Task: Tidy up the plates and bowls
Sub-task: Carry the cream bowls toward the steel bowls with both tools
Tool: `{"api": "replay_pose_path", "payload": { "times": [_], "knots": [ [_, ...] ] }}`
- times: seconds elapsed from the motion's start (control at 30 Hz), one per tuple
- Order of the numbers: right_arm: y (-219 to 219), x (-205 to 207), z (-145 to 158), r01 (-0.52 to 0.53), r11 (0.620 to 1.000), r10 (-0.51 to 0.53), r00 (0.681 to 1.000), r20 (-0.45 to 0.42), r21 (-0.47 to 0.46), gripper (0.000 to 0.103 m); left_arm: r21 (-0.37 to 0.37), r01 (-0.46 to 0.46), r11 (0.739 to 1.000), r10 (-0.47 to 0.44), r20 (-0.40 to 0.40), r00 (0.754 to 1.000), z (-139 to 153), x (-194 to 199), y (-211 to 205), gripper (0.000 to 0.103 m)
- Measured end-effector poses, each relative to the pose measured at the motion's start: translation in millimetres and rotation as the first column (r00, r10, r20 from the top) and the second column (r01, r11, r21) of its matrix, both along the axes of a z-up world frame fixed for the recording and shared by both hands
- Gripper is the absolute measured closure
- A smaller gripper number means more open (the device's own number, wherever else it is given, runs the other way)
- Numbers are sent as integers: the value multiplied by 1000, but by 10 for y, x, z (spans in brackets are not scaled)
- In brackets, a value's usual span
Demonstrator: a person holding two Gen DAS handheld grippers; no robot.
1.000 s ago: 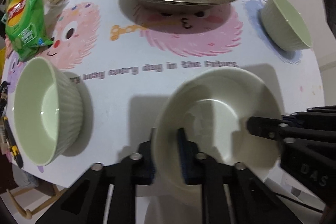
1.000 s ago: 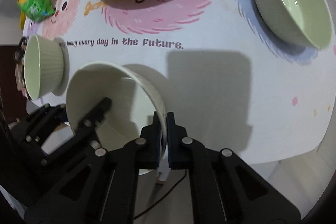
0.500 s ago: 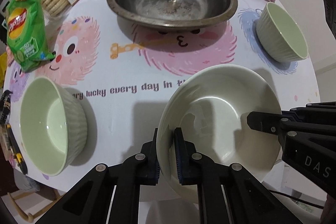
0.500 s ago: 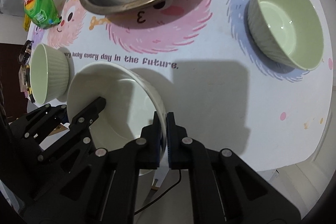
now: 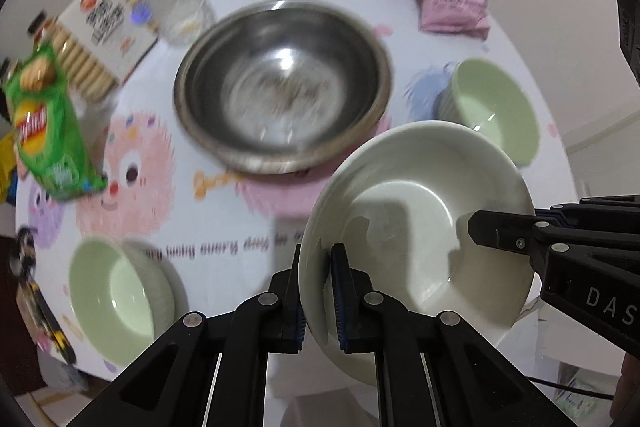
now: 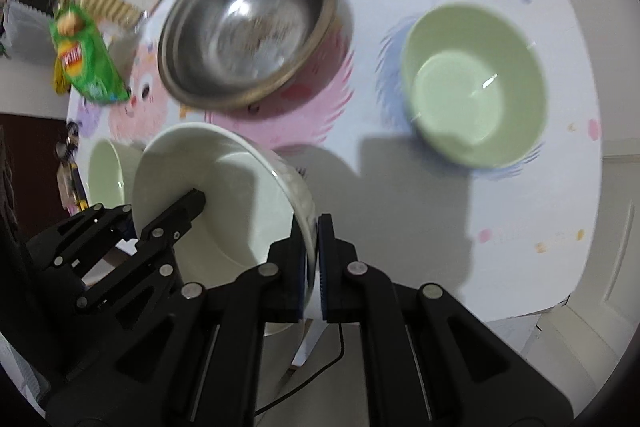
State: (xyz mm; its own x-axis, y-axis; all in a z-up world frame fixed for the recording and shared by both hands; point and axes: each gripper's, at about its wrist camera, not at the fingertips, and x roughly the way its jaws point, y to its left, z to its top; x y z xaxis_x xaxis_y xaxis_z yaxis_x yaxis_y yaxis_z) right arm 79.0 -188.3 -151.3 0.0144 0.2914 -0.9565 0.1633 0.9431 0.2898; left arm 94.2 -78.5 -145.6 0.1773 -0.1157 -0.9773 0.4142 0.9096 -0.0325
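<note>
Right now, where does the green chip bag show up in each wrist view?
Left wrist view: green chip bag at the far left edge, left of the steel basin.
Right wrist view: same bag in the upper left, again left of the basin.
Shared landmark: the steel basin, mid-table in both views.

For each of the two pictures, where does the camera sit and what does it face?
Left wrist: on the left gripper, facing down at the table; its fingers clamp the white bowl; right gripper enters from the right.
Right wrist: on the right gripper, facing down; it clamps the opposite rim; left gripper enters from the left.
Shared: white bowl, steel bowl, two green bowls.
</note>
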Motion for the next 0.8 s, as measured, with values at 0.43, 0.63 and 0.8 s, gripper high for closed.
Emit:
{"api": "replay_pose_path", "payload": {
  "times": [0.43, 0.63, 0.8],
  "knots": [
    [-882, 294, 337, 160, 985, -154, 984, 89, -65, 96, -20, 132, 991, -130, 49, 990, 289, 378, -963, 93],
    [-1219, 341, 294, 201, 977, -196, 978, 71, -76, 96, -30, 149, 988, -148, 19, 989, 205, 500, -1253, 93],
    [-1356, 367, 176, 208, 975, -205, 978, 40, -82, 96, -17, 166, 986, -166, -6, 986, 64, 519, -1383, 93]
  ]
}}
